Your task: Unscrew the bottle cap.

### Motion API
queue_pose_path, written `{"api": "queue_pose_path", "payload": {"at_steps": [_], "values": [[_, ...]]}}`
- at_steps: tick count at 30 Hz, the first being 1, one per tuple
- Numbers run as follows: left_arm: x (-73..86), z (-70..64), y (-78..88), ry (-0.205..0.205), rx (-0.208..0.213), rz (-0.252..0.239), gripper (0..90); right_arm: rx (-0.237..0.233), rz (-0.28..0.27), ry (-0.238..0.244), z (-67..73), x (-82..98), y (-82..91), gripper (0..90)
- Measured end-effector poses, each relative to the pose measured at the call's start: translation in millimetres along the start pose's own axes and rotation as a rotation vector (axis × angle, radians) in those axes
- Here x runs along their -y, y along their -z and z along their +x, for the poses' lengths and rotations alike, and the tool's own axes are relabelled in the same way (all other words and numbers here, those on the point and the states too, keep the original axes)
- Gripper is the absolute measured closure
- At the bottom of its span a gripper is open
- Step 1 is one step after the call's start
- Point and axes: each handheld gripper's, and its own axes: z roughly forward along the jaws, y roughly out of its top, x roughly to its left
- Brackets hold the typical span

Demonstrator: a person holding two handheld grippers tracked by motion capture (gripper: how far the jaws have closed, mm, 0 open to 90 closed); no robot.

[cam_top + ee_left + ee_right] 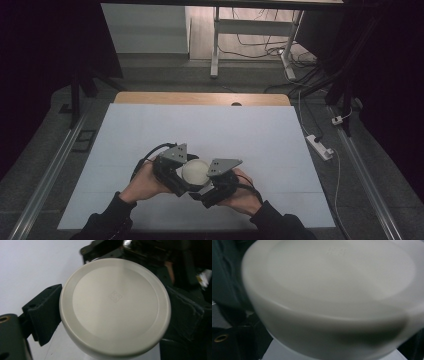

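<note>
Jaws of the left gripper clamped the white round lid by opposite edges; the right gripper pressed close, its grip indiscernible. Both held it low over the bench, probably for twisting.

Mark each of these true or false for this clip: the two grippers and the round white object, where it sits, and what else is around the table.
1. A round white lidded container sits between the left gripper and the right gripper. True.
2. The container's top is bright red. False: in the left gripper view it is off-white, with a faint square mark near its middle.
3. The table is covered by a pale sheet. True.
4. The grippers are at the far edge of the table. False: they are near the person's edge.
5. A white power strip lies on the floor to the right of the table. True.
</note>
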Motion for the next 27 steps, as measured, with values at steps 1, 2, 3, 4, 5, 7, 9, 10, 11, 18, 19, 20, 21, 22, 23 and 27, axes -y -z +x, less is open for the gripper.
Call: {"api": "queue_pose_path", "payload": {"at_steps": [1,2,3,4,5,7,9,10,11,18,19,20,21,22,23,27], "values": [[-1.2,-0.7,-1.5,0.02,-0.022,0.004,7.5,0.016,0.003,-0.008,-0.9,0.3,-0.3,6.6],[-2.4,-1.7,-2.8,0.038,-0.047,0.007,7.5,0.032,0.004,-0.016,-1.8,0.7,-0.7,6.6],[-3.8,-3.1,-4.4,0.06,-0.075,0.01,7.6,0.046,0.007,-0.024,-2.7,1.0,-1.1,6.6],[-4.8,-4.5,-5.6,0.074,-0.097,0.009,7.6,0.063,0.009,-0.031,-3.5,1.2,-1.4,6.6],[-5.7,-5.4,-6.2,0.083,-0.114,0.011,7.5,0.074,0.008,-0.038,-3.9,1.4,-1.6,6.6],[-7.8,-8.5,-8.6,0.117,-0.162,0.013,7.5,0.092,0.01,-0.052,-4.9,1.4,-2.0,6.6],[-9.1,-10.7,-11.2,0.147,-0.191,0.011,7.5,0.116,0.016,-0.061,-5.1,1.3,-2.8,6.6],[-9.7,-12.1,-13.2,0.156,-0.206,0.015,7.5,0.128,0.021,-0.065,-4.9,1.4,-3.1,6.6],[-9.9,-12.7,-14.5,0.162,-0.211,0.016,7.5,0.133,0.023,-0.071,-5.1,1.7,-3.7,6.6],[-12.4,-9.7,-6.0,0.143,-0.133,-0.047,2.1,0.117,0.009,-0.079,-5.1,1.2,-1.8,6.6],[-12.8,-9.2,-2.0,0.132,-0.116,-0.057,0.4,0.109,0.005,-0.077,-5.0,1.1,-1.4,6.6],[-12.8,-8.8,3.8,0.105,-0.099,-0.064,0.1,0.1,0.004,-0.074,-4.9,1.1,-1.1,6.6],[-12.4,-8.0,8.1,0.073,-0.077,-0.06,1.1,0.09,0.003,-0.069,-4.8,1.4,-0.9,6.6],[-11.6,-7.1,11.4,0.051,-0.056,-0.054,1.4,0.08,0.0,-0.066,-4.5,1.6,-0.9,6.6],[-10.8,-6.1,13.8,0.034,-0.045,-0.047,1.4,0.068,-0.002,-0.061,-4.1,1.7,-0.8,6.6],[-3.6,-0.9,20.2,-0.056,0.026,-0.019,2.0,0.019,-0.019,-0.035,-0.6,0.2,-0.2,6.6]]}}
